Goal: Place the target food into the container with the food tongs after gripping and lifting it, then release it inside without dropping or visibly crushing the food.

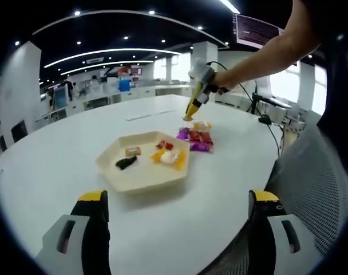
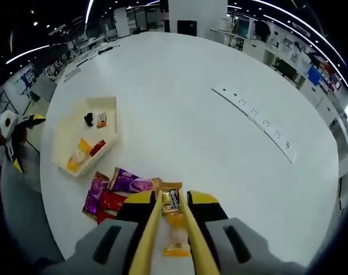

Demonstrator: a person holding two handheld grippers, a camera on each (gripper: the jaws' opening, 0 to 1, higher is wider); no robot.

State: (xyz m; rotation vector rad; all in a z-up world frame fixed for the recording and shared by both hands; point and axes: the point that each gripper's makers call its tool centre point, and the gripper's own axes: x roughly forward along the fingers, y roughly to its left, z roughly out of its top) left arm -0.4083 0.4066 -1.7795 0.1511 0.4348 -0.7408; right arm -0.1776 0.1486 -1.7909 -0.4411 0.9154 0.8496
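Observation:
A cream hexagonal tray (image 1: 141,179) (image 2: 64,138) sits on the white table and holds several food pieces: a black one (image 1: 125,163), a brown one and orange, red and white ones (image 1: 169,156). Beside it lies a pile of purple and red snack packs (image 1: 195,140) (image 2: 114,192). My right gripper (image 1: 199,80) (image 2: 171,198) is shut on yellow food tongs (image 1: 191,109) (image 2: 152,229), whose arms straddle a yellow-orange wrapped snack (image 2: 172,201) (image 1: 201,125) at the pile's edge. Whether the arms touch it, I cannot tell. My left gripper (image 1: 178,198) is open and empty, near the table edge in front of the tray.
A flush strip of sockets (image 2: 255,119) runs across the round table beyond the pile. A grey mesh chair back (image 1: 312,183) stands at the right of the left gripper view. A person's bare arm (image 1: 260,57) holds the right gripper. Office desks stand behind.

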